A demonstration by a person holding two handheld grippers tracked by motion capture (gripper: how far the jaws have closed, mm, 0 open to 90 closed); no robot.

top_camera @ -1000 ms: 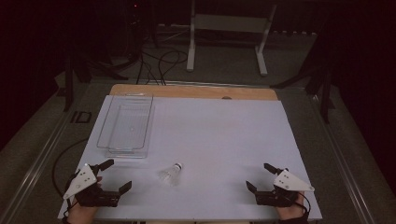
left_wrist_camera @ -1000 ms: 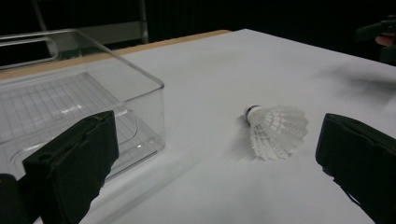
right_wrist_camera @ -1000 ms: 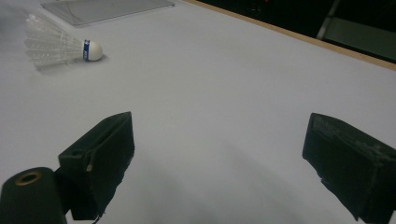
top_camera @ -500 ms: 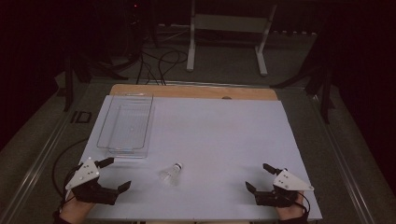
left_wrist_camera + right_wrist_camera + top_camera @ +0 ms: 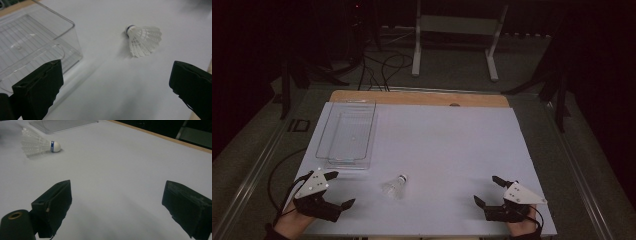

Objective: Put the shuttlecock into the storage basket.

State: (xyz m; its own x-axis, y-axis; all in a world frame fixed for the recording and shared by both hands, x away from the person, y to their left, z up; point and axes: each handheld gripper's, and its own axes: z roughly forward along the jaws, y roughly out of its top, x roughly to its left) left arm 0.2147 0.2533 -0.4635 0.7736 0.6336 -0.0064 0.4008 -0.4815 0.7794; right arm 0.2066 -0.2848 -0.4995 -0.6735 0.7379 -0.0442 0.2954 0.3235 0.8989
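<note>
White plastic feathers mark the shuttlecock, which is lying on its side on the desk, just in front of the clear tray and between the two grippers. The left gripper is hovering near it at the desk's front edge, fingers spread wide and holding nothing. The right gripper is sitting well apart from it, its fingers likewise gaping and empty.

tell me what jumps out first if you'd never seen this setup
A lone white shuttlecock lies on its side on the pale sheet, near the front edge, closer to the left gripper than to the right gripper. Both grippers rest at the near corners with jaws wide open. An empty clear plastic bin sits behind the left gripper, toward the far left.
</note>
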